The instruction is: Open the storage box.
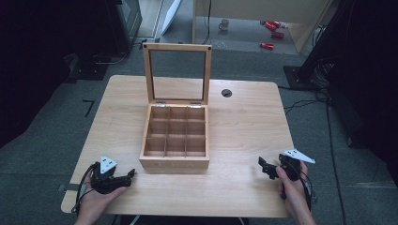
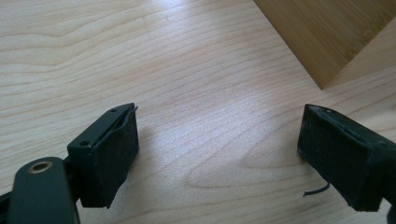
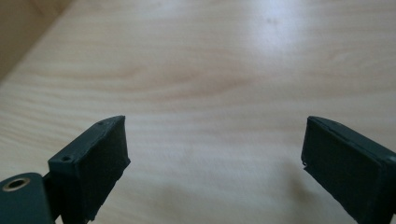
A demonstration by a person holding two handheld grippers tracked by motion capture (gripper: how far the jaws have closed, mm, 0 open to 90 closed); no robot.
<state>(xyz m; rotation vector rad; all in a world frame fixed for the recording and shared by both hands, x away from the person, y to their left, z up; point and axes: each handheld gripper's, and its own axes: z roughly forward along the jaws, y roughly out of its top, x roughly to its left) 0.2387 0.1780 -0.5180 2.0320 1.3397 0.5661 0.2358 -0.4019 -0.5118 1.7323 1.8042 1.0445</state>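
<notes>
On the light wooden table (image 1: pixel 244 122), a wooden box (image 1: pixel 174 140) sits at the centre with its glass-paned lid (image 1: pixel 177 72) standing upright at the back, the inside split into a three-by-three grid of compartments that look empty from the high view. Near the front left edge, the person's left hand (image 1: pixel 96 199) holds the left gripper (image 2: pixel 219 154) low over the tabletop, its jaws spread wide with bare wood grain between them and nothing gripped; a corner of the box shows at the upper right of the left gripper view. Toward the front right edge, the right hand (image 1: pixel 293 190) holds the right gripper (image 3: pixel 215 158), jaws likewise wide apart, empty, above plain table surface. Both grippers lie apart from the box, one on each side of its front wall.
</notes>
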